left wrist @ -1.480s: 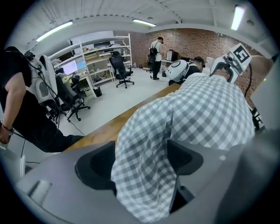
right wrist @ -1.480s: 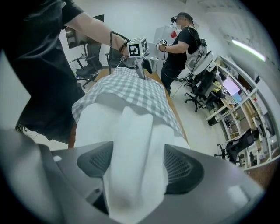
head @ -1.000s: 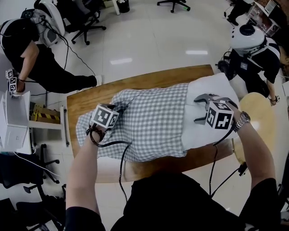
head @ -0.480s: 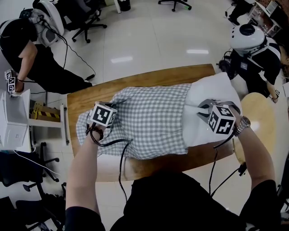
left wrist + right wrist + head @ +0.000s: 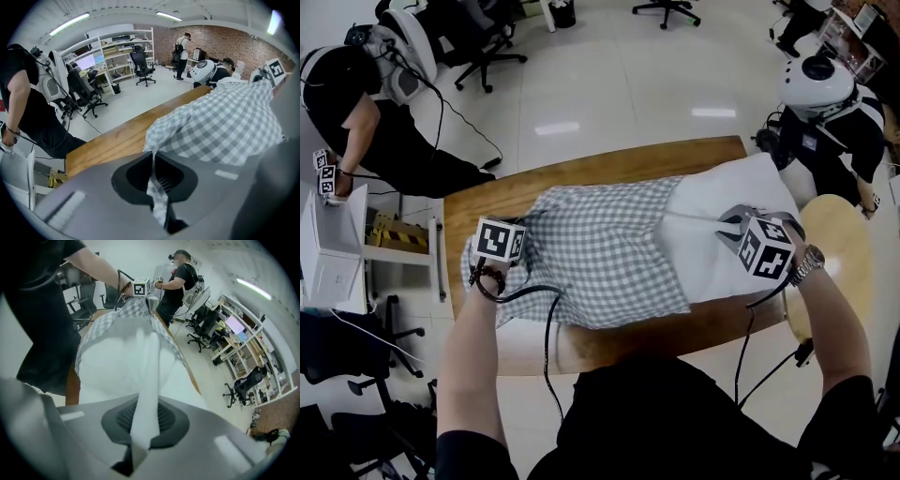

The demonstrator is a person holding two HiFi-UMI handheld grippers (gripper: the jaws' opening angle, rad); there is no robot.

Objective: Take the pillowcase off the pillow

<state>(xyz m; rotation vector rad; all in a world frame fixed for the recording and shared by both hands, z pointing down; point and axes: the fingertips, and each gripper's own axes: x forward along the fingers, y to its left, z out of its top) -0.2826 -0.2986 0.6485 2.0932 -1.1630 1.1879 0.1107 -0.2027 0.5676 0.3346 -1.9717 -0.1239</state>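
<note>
Grey-check pillowcase (image 5: 609,253) lies centre frame, covering the left part of the white pillow (image 5: 727,234). L gripper (image 5: 153,157) is clamped on a pillowcase fold at centre-left; R gripper (image 5: 145,404) is pinching bare pillow fabric at centre-right. Both sit on a wooden table (image 5: 581,178). People (image 5: 356,103) stand upper left and upper right, w/ office chairs (image 5: 483,47) at top on a glossy white floor (image 5: 609,84).

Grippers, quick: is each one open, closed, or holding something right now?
Left gripper: closed, pinching the checked pillowcase at its edge.
Right gripper: closed, pinching a fold of the white pillow.
</note>
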